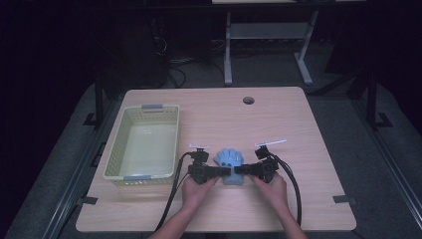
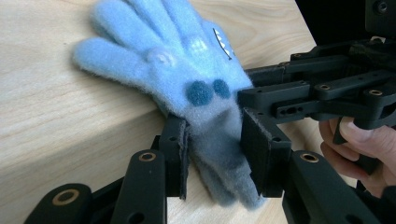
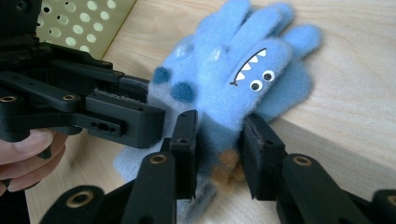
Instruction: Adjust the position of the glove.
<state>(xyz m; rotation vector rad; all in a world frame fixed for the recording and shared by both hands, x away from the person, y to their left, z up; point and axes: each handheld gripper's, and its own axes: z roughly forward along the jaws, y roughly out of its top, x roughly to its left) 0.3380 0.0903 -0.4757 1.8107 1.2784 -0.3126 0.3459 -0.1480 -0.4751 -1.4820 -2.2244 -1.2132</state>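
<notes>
Item: blue glove [image 1: 230, 160], fuzzy, with dark spots and a toothed monster face, lay on the worktop [image 1: 278, 124] near its front edge, fingers pointing away from the person. Left gripper [image 1: 225, 172] met its cuff from the left; jaws partly closed, pads pressed on the grey cuff [image 2: 219, 140]. Right gripper [image 1: 238, 171] met it from the right; jaws likewise partly closed, clamped on the cuff. Pale green basket [image 1: 115, 158] stood left, well apart.
</notes>
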